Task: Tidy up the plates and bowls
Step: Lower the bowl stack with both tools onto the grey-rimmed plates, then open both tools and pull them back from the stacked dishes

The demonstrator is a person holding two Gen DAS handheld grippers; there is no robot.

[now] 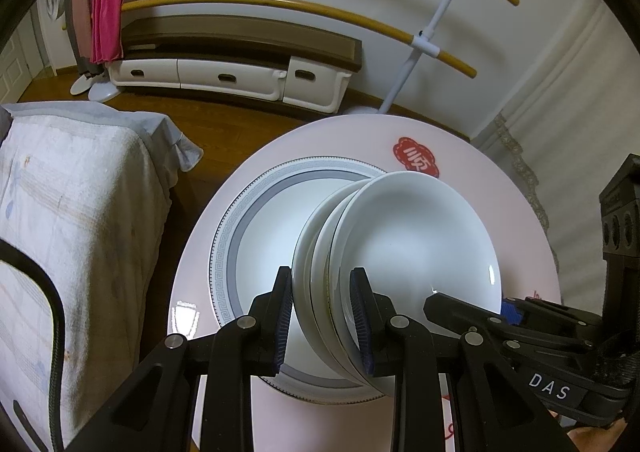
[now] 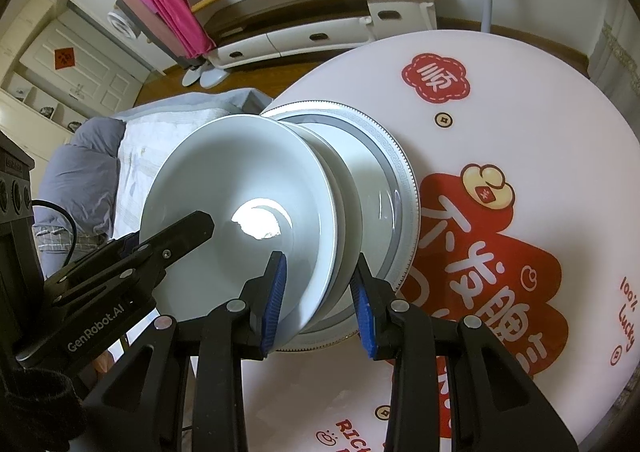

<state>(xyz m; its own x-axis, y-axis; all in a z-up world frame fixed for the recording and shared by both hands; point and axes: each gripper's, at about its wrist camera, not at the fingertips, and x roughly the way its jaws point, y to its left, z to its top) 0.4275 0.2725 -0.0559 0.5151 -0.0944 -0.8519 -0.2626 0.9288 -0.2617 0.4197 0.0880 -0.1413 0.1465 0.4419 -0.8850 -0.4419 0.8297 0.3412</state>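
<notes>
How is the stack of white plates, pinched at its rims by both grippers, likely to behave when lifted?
The white plates look rigid and glazed, so probably slippery between the pads. Loosely nested, they may shift. The left gripper and right gripper clamp opposite rims; a drop would likely chip them.

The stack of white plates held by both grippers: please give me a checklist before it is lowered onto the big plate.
1. Left gripper pads clamp the stack of white plates at its rim: ok.
2. Right gripper pads clamp the rim at the other side: ok.
3. Stack is over the grey-patterned plate: ok.
4. Grey-patterned plate lies flat on the round table, nothing else in it: ok.
5. Plates inside the stack sit even: not ok, the rims look staggered.
6. Stack clear of the plate below: cannot tell.
</notes>
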